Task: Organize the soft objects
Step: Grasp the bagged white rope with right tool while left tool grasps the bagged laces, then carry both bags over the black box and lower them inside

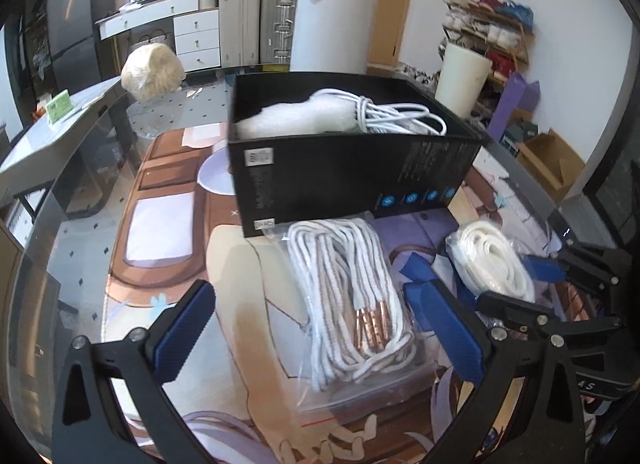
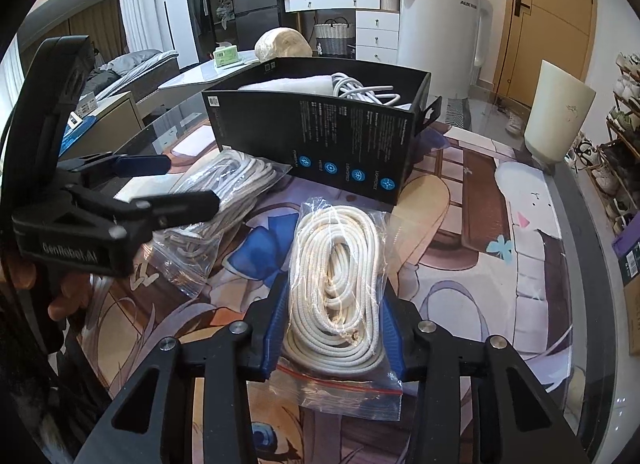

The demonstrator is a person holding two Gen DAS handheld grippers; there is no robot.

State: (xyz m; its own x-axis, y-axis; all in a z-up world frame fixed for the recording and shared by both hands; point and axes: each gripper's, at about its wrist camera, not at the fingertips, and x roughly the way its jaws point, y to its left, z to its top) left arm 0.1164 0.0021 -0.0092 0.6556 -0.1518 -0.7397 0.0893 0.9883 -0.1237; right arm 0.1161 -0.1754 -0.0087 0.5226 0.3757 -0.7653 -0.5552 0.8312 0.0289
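A clear zip bag of cream rope [image 2: 336, 284] lies on the printed table mat, and my right gripper [image 2: 334, 328] is shut on it, blue pads pressing both sides of the coil. The same bag [image 1: 492, 260] and right gripper [image 1: 516, 284] show at the right of the left wrist view. A second bag holds white cord with copper tips [image 1: 352, 296]; my left gripper [image 1: 320, 328] stands open astride it, pads clear of the bag. Behind both sits an open black box [image 1: 352, 176] holding a white cable and white padding. The left gripper [image 2: 192, 182] also appears over the cord bag [image 2: 224, 184].
A wrapped ball of pale twine [image 1: 152, 72] rests at the table's far left corner. A cream cylinder bin [image 2: 560, 112] stands past the far right edge of the glass table. Drawers, suitcases and a white appliance [image 1: 336, 16] fill the room behind.
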